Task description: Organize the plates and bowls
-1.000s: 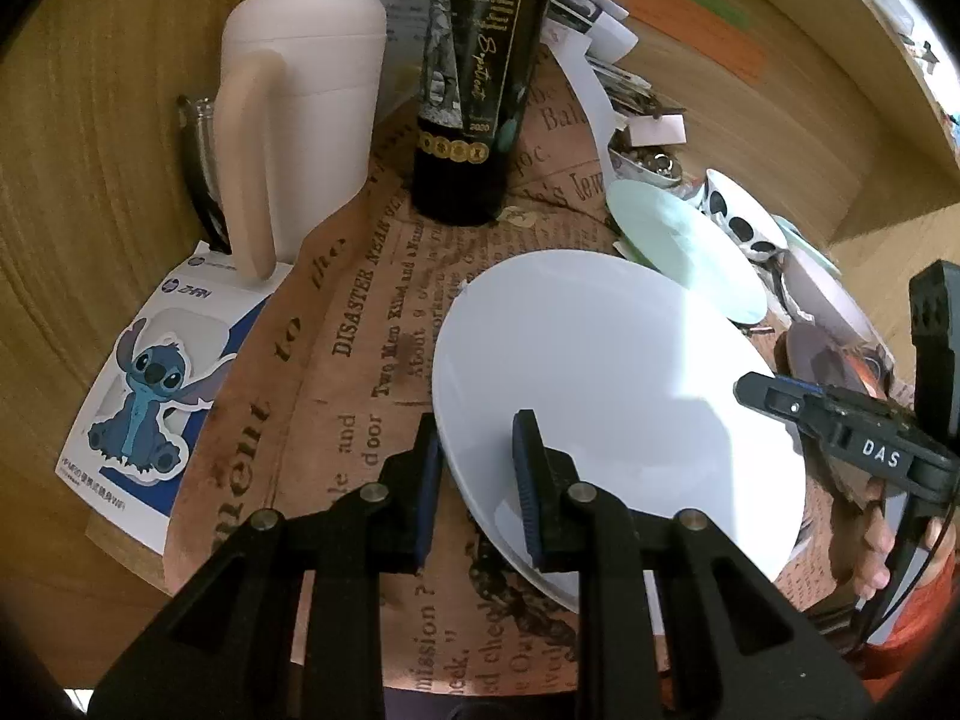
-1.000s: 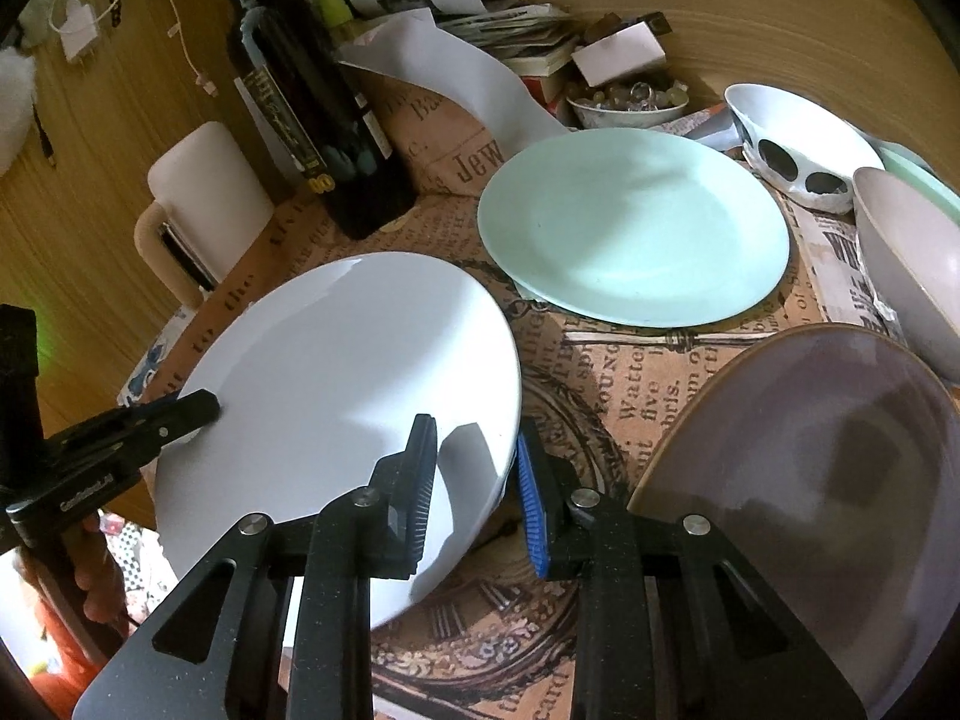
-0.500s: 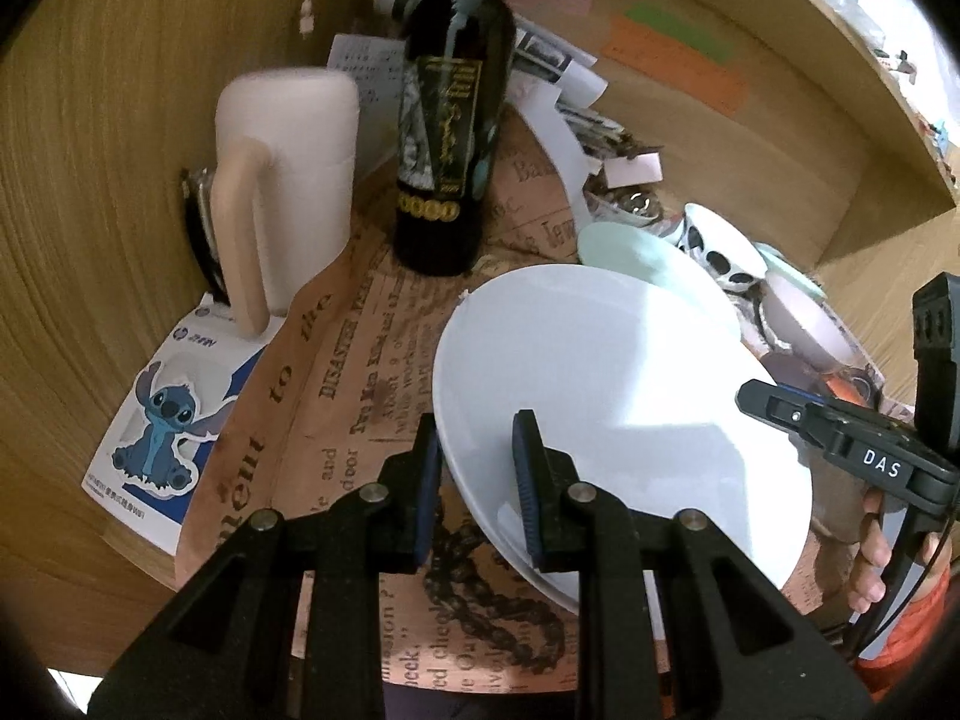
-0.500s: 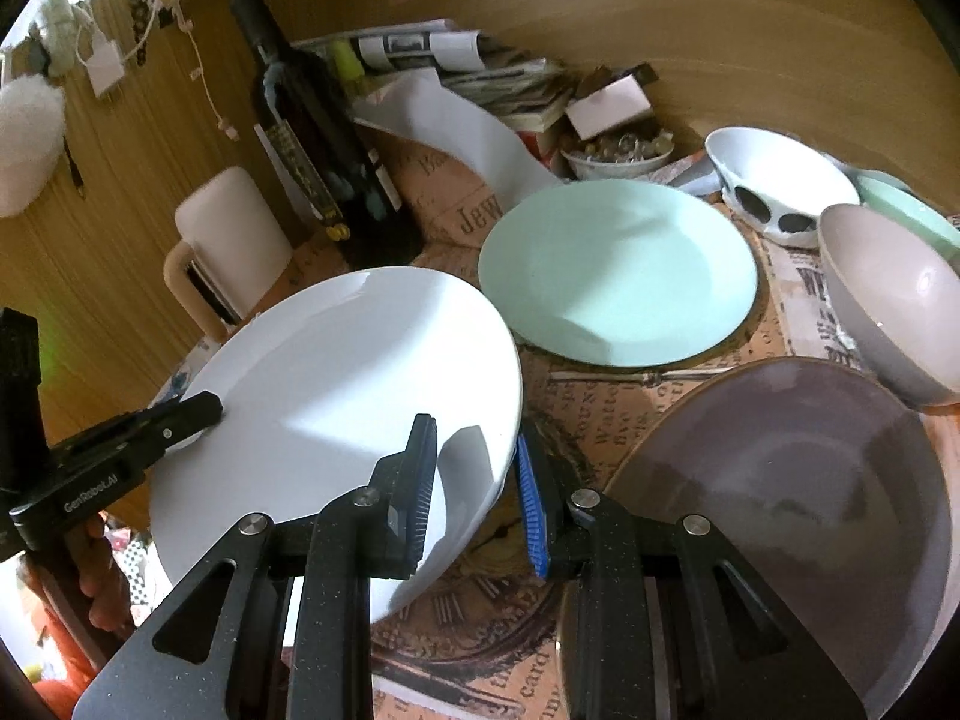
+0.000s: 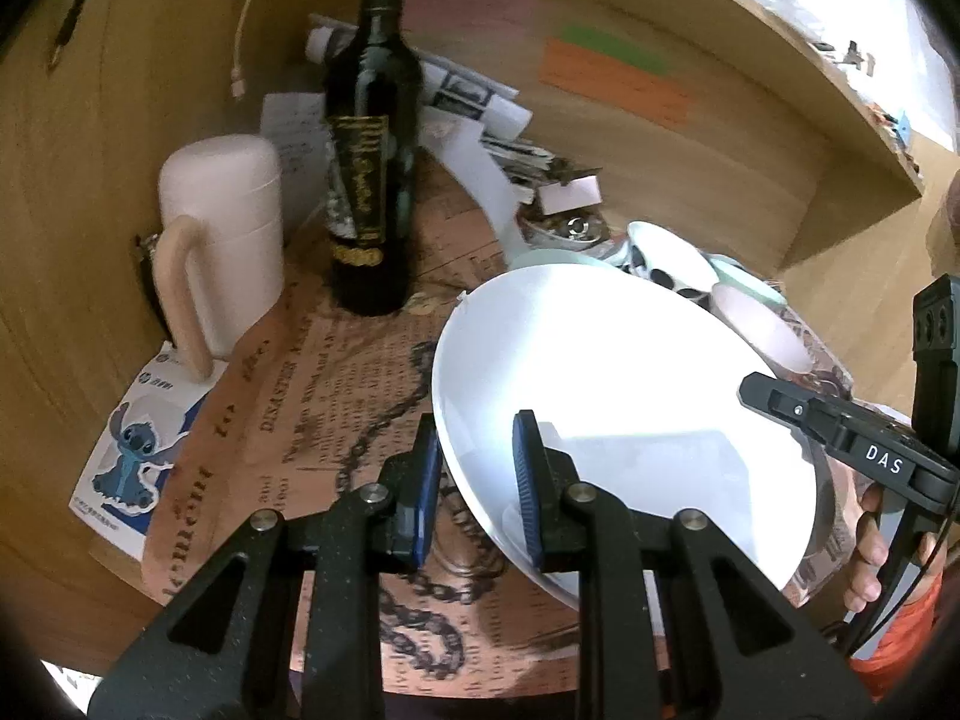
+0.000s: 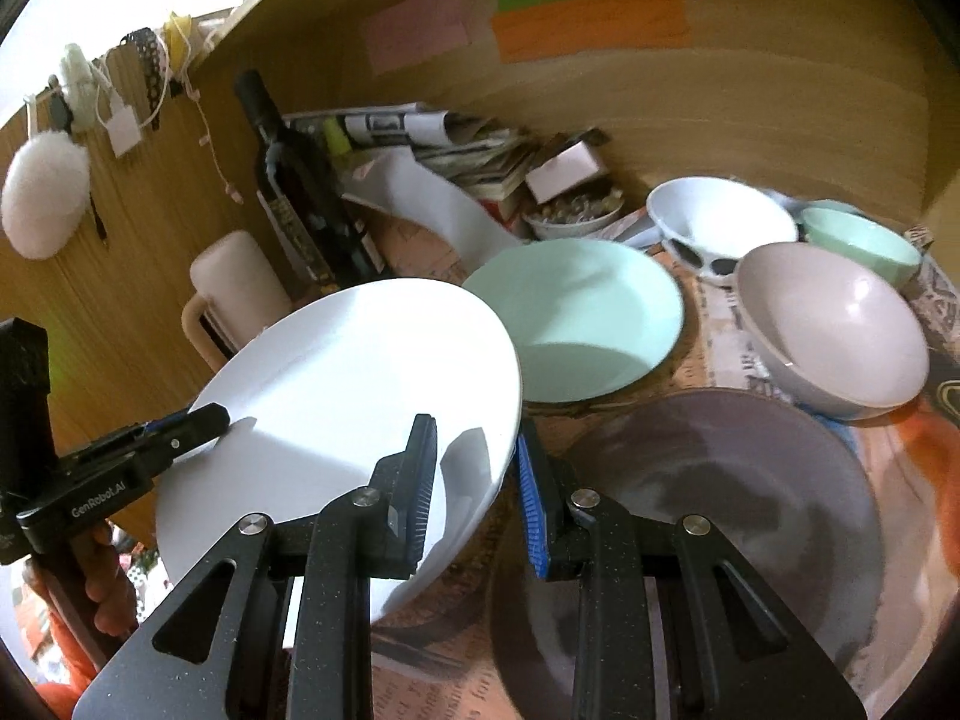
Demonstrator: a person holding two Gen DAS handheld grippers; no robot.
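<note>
A large white plate (image 5: 624, 396) is held in the air between both grippers. My left gripper (image 5: 477, 480) is shut on its left rim. My right gripper (image 6: 474, 480) is shut on its right rim; the plate (image 6: 360, 402) tilts above the table. Below and right lies a grey-brown plate (image 6: 720, 516). Behind it are a mint green plate (image 6: 582, 312), a pale pink bowl (image 6: 834, 336), a white bowl with black spots (image 6: 720, 222) and a mint bowl (image 6: 858, 240).
A dark wine bottle (image 5: 372, 180) and a pink handled mug (image 5: 222, 240) stand at the back left. Papers and a small dish of trinkets (image 6: 576, 213) sit by the wooden back wall. A newspaper-print cloth (image 5: 312, 420) covers the table.
Both grippers have lifted the white plate off the table and carried it up and to the right, toward the other dishes. Both stay shut on its rim.
</note>
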